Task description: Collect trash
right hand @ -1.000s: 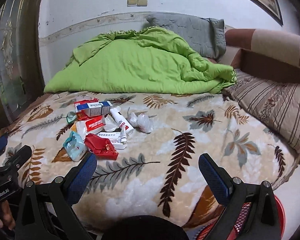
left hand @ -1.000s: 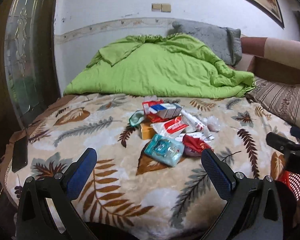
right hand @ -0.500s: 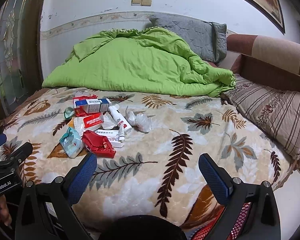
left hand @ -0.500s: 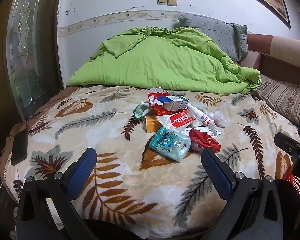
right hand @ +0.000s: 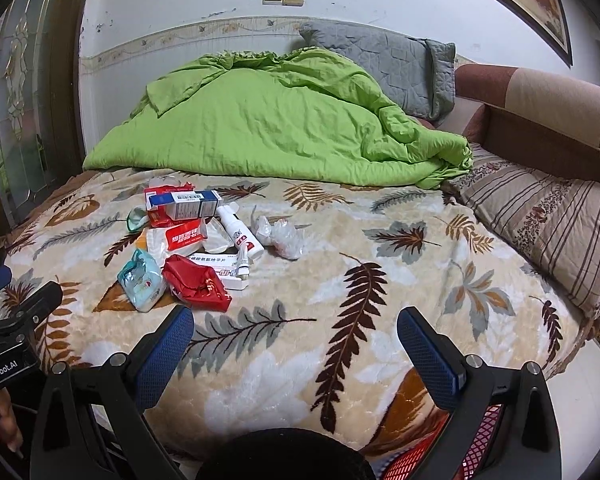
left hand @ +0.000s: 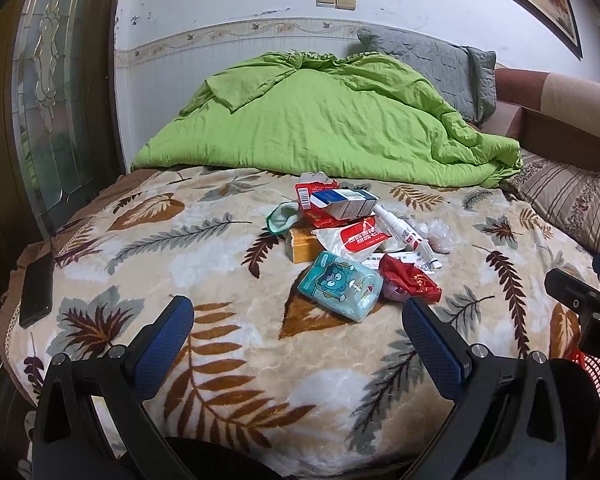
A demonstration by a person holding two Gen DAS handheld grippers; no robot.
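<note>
A pile of trash lies on the leaf-patterned blanket (left hand: 228,344): a teal cartoon packet (left hand: 340,286), a crumpled red wrapper (left hand: 410,282), a blue-and-white box (left hand: 346,203), a white spray bottle (left hand: 396,226) and a clear plastic wad (left hand: 436,232). My left gripper (left hand: 298,334) is open and empty, just short of the teal packet. My right gripper (right hand: 294,338) is open and empty, to the right of the pile; the red wrapper (right hand: 196,282) and teal packet (right hand: 142,280) lie to its front left. A red mesh basket (right hand: 476,444) shows below the bed edge.
A green quilt (left hand: 324,120) is heaped at the back with a grey pillow (left hand: 432,64) behind it. A striped pillow (right hand: 548,220) lies at the right. A dark phone (left hand: 36,288) rests on the bed's left edge. A glass-panelled door (left hand: 40,92) stands at the left.
Both grippers have tilted and moved slightly toward the bed, so the pile sits a little closer and higher in view. Both stay open; nothing on the bed has moved.
</note>
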